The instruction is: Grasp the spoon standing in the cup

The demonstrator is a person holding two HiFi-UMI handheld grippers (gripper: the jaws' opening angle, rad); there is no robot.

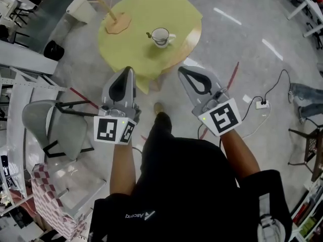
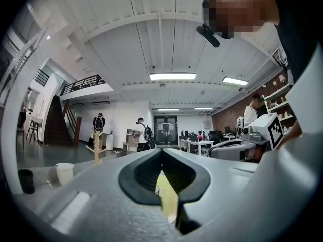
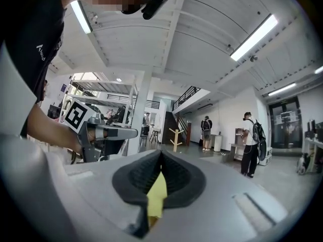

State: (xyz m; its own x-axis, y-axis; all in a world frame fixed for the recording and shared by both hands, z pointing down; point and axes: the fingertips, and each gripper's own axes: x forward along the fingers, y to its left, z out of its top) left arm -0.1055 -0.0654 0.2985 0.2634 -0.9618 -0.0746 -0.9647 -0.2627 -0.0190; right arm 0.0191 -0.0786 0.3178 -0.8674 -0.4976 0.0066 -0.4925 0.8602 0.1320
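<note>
Round table (image 1: 130, 47) with a yellow covering. A white cup (image 1: 161, 37) stands upright near its middle, slightly toward the right edge. The spoon (image 1: 150, 35) stands in the cup, its handle leaning out over the cup's left rim. A wooden stand (image 1: 108, 9) sits at the far left edge of the table, well apart from the cup. The left hand-held gripper (image 1: 128, 71) is at the near edge of the table, pointing toward the cup; its jaws are together at the tips with nothing between them. The right hand-held gripper (image 1: 181, 70) is beside it, also at the near edge and also pointing toward the cup; its jaws are closed and empty. Both are well apart from the cup and spoon, and neither touches anything. In each gripper view, only the yellow of the table shows through the small gap behind the closed tips. A grey chair (image 1: 43, 125) stands on the floor off the near left of the table. A power strip (image 1: 261, 104) with its cable lies on the floor to the right.
</note>
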